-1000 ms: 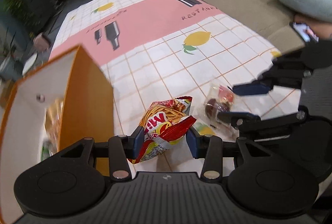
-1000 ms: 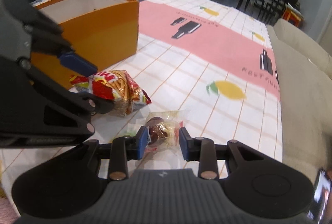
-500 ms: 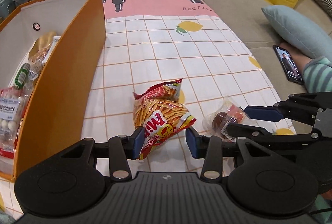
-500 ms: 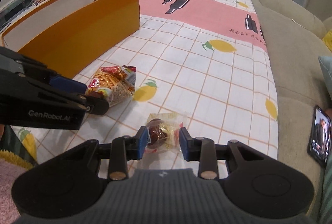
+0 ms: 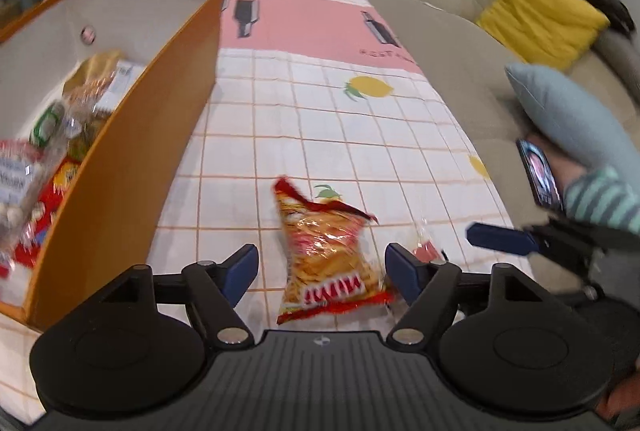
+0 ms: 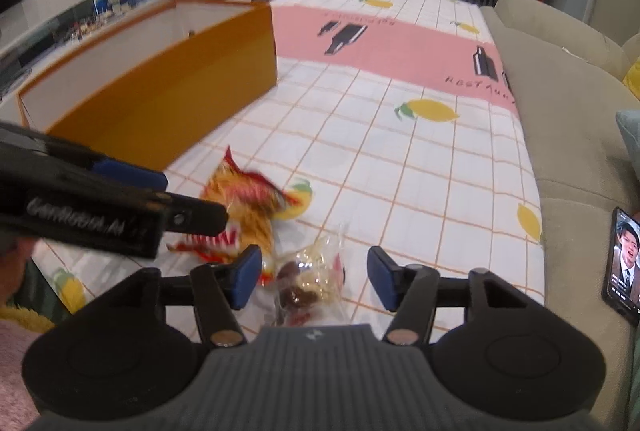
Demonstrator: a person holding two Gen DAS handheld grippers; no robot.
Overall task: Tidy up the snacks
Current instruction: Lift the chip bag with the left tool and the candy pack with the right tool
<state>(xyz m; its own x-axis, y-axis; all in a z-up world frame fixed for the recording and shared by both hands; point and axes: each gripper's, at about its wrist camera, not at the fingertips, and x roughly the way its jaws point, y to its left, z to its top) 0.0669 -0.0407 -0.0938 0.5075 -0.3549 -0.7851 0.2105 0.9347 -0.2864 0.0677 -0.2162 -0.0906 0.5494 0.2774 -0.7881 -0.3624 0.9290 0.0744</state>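
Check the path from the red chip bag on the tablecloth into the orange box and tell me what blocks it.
Nothing visible lies on the tablecloth between the chip bag and the orange box. Only the box's own tall near wall stands between them, so the bag must go over the rim. The left gripper straddles the bag, jaws open.

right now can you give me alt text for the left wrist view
Open left tongs straddle a red and yellow chip bag lying on a lemon-print tablecloth. An orange box holding snacks stands to the left, a sofa to the right.
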